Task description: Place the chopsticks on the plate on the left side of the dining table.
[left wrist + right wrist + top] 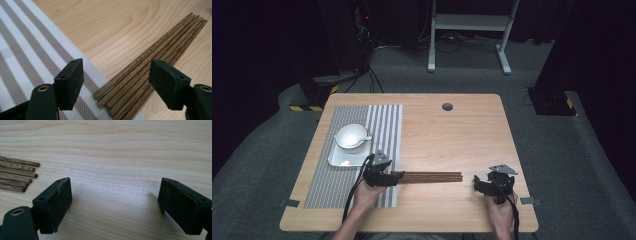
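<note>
**Chopsticks between my left jaws, nothing gripped**

I'm at a wooden table (pixel 447 135), my forearms coming in from its near edge. A striped placemat (pixel 387 125) covers the left part of the table, grey and white bands running away from me. On the far part of the mat sits a white square tray (pixel 334 159), and on the tray a white bowl (pixel 349 135) with a spoon (pixel 364 138) resting at its rim.

A bundle of brown wooden chopsticks (pixel 432 176) lies flat across the near middle of the table, running left to right. Its left ends lie on the right edge of the placemat; its right ends stop on bare wood, short of my right gripper.

My left gripper (pixel 381 176) is at the bundle's left end, pointing along the sticks. In the left gripper view the chopsticks (pixel 155 57) fan away from me, their near ends lying on the mat's edge (pixel 37 50) between my two black jaws. The jaws stand wide apart with open space on either side of the sticks, so the pads are not pressing on them.

My right gripper (pixel 484 184) sits near the right edge of the table, pointing left toward the bundle. In the right gripper view its jaws are spread wide over bare wood, holding nothing, and the chopstick tips (pixel 25 173) show at the left, well apart from the nearer jaw.
</note>
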The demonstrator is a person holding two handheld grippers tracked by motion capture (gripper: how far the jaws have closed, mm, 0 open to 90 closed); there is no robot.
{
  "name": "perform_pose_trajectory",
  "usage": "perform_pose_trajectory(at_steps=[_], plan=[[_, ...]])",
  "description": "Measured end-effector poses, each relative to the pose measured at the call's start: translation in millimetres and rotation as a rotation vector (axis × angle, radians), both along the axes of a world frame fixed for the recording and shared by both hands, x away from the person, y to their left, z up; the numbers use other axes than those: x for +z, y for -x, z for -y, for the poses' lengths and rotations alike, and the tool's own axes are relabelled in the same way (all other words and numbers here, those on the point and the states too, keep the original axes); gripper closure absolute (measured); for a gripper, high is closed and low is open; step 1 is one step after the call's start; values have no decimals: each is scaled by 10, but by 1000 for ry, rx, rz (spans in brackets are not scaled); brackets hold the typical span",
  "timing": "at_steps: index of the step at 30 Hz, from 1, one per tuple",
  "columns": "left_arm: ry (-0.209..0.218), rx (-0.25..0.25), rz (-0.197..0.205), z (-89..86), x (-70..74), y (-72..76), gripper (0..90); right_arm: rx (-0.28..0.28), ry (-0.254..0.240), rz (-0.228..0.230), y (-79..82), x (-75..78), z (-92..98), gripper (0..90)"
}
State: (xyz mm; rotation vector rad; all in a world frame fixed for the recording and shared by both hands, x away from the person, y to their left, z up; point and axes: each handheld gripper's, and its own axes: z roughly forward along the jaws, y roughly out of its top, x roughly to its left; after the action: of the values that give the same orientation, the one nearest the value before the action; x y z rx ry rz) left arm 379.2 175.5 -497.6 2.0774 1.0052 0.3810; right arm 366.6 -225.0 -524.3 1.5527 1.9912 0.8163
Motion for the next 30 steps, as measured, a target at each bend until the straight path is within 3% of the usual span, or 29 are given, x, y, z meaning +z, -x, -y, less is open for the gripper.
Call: perform_pose_trajectory(at_steps=[11,30], plan=[[-24,-49,3,242,13,-108,281,2,-1,-1,1,0,-2,118],[-64,-86,-6,475,-24,-252,287,6,-1,-1,0,0,-5,118]])
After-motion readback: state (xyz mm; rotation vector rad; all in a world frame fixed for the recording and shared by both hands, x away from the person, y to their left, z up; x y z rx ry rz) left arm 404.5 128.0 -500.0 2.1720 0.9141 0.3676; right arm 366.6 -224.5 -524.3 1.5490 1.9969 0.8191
